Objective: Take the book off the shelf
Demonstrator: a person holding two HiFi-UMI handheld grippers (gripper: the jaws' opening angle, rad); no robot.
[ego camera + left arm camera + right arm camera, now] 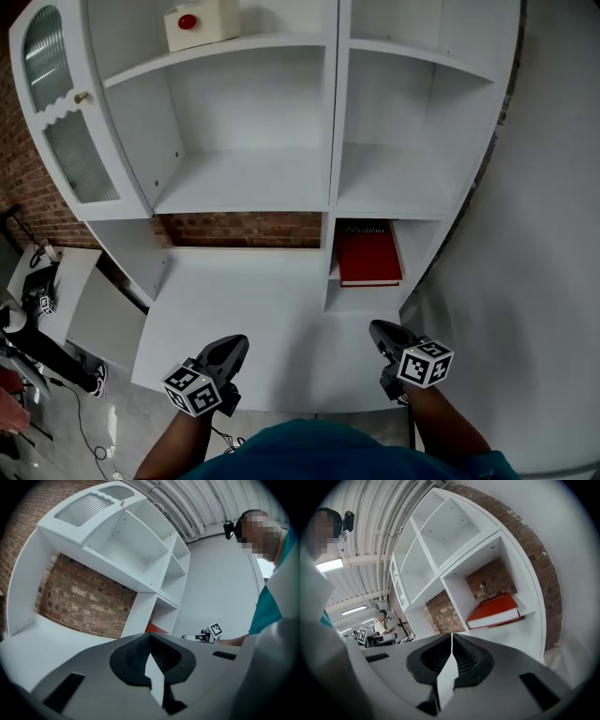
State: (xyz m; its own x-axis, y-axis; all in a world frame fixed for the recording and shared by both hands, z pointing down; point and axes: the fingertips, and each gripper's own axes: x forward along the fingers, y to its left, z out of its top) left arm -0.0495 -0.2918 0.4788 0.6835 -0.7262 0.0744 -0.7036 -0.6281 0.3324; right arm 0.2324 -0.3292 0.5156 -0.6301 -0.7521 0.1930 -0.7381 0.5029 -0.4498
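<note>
Red book (368,253) lying flat (cover upward) in the lowest right compartment of the white shelf unit (246,178). The right gripper (380,332) is in front of that compartment, near the book but apart from it, jaws together and empty. The left gripper (234,345), likewise closed on nothing, is well to the book's left.

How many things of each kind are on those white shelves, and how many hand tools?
Red book: 1
Cream box with a red button: 1
Handheld grippers: 2, the left gripper and the right gripper
Total: 4
</note>
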